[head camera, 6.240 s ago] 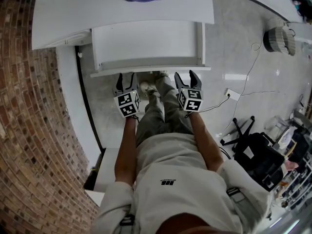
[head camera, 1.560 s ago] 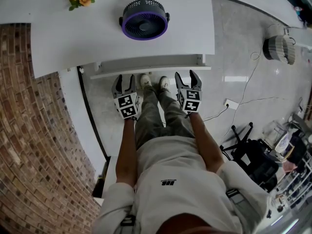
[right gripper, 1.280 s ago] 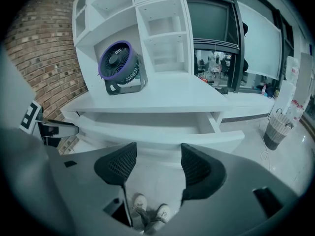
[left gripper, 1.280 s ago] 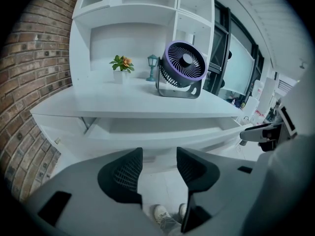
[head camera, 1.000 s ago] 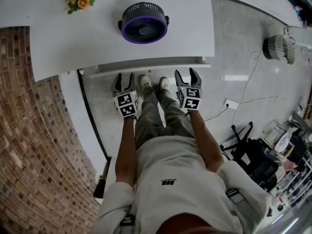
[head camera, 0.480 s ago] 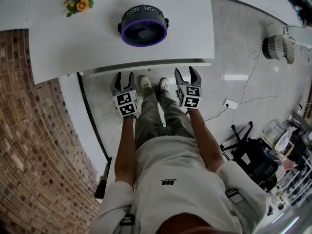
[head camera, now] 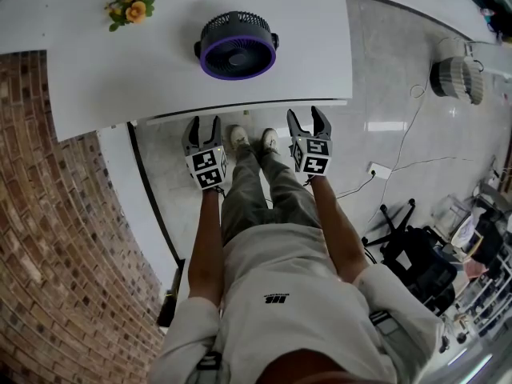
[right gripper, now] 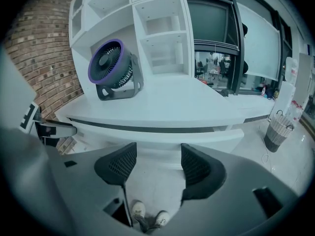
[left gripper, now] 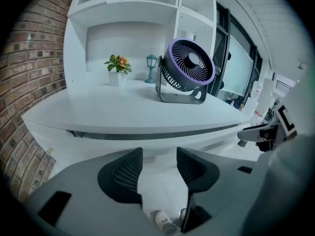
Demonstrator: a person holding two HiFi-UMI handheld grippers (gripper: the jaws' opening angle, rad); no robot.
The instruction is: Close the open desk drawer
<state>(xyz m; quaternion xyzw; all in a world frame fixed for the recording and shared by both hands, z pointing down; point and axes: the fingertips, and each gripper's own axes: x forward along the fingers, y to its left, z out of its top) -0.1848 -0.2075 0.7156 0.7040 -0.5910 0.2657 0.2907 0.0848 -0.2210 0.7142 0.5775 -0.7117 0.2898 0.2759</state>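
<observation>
Change since the earlier frames: the drawer (head camera: 240, 110), previously pulled well out with its white interior showing, now sits almost flush. Only a thin strip of its front shows below the desk edge. Both grippers have followed it forward.

- **Drawer:** a white front panel tucked under the front edge of the desk (head camera: 120, 70). In both gripper views a dark gap line separates it from the desktop.
- **Left gripper (head camera: 203, 123):** jaws spread apart with nothing between them. The tips are at the drawer front, though contact is not confirmable.
- **Right gripper (head camera: 305, 114):** jaws likewise apart and empty, with the tips at the same panel, toward its right end.

Step in hand, as judged: final seating of the drawer.
- Push with both grippers level and together, so the panel does not skew on its runners.
- Keep the tips on the panel face, below the desktop lip.
- Ease off as the drawer meets its stop.

**Surface:**
- The white desktop carries a purple-rimmed fan (head camera: 237, 45).
- Potted flowers (head camera: 128, 8) stand at the back left.
- A small lantern ornament (left gripper: 151, 68) stands just beside the flowers.

**Room:**
- A brick wall (head camera: 56, 238) is on the left.
- White shelving (right gripper: 157, 28) rises above the desk.
- The pale glossy floor (head camera: 384, 78) has a trailing cable and a socket block (head camera: 378, 169).
- A ribbed bin (head camera: 458, 64) is at the far right.
- A black office chair (head camera: 416, 254) is near the person's right side.
</observation>
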